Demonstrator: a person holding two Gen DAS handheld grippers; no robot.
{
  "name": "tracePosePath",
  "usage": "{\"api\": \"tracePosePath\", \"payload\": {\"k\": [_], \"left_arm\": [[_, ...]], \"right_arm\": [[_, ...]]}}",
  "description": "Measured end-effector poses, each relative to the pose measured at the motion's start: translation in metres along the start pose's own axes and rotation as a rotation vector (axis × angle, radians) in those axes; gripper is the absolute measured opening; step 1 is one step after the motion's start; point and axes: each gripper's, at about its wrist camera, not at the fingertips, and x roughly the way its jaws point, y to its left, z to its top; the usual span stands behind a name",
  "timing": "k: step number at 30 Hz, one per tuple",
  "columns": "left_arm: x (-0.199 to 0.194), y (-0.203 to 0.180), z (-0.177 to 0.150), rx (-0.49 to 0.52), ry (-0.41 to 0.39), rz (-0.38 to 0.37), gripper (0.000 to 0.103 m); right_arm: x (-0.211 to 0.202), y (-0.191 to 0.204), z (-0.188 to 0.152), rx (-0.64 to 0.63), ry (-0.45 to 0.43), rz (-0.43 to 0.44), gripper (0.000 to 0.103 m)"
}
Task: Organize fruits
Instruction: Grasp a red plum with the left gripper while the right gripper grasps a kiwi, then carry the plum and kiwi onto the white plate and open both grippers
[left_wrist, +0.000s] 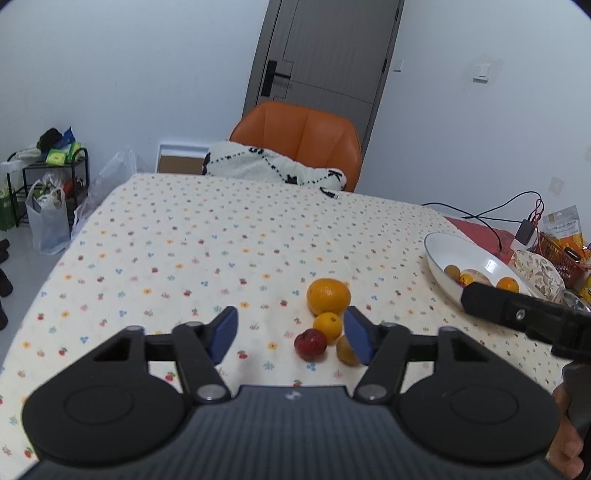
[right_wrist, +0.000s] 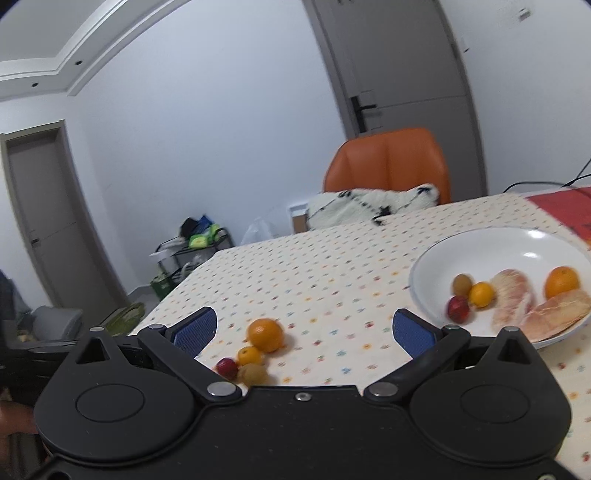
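Four round, glossy fruits (left_wrist: 327, 325) lie between the empty, half-open left tool (left_wrist: 291, 334).

left gripper (left_wrist: 291, 334): I'm seeing a black body, ribbed grey housing, blue pads (left_wrist: 224, 332), silver pivot screws.
right gripper (right_wrist: 302, 330): I'm seeing matching black linkages, round discs, textured blue pads (right_wrist: 413, 334).

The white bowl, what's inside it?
Inside the white bowl: an orange, a small orange, a red fruit, a brownish fruit and peeled pomelo pieces. Anything beneath them is hidden.
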Motion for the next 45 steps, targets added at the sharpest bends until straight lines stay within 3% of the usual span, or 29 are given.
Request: {"api": "tracePosePath", "payload": {"k": [13, 18, 25, 29, 45], "left_arm": [[0.014, 0.011, -0.009, -0.035, 0.052, -0.056, 0.037], [0.013, 0.017, -0.009, -0.058, 0.044, -0.065, 0.037], [0.013, 0.022, -0.007, -0.062, 0.043, -0.057, 0.037], [0.016, 0.023, -0.007, -0.067, 0.049, -0.052, 0.037], [0.036, 0.001, -0.013, -0.041, 0.093, -0.088, 0.037]], "right_arm": [[0.03, 0.024, -0.013, -0.069, 0.133, 0.064, 0.073], [0.042, 0.029, -0.018, -0.07, 0.179, 0.081, 0.056], [0.061, 0.035, -0.02, -0.087, 0.217, 0.094, 0.05], [0.074, 0.036, -0.023, -0.084, 0.254, 0.107, 0.026], [0.051, 0.013, -0.017, -0.045, 0.213, 0.063, 0.026]]}}
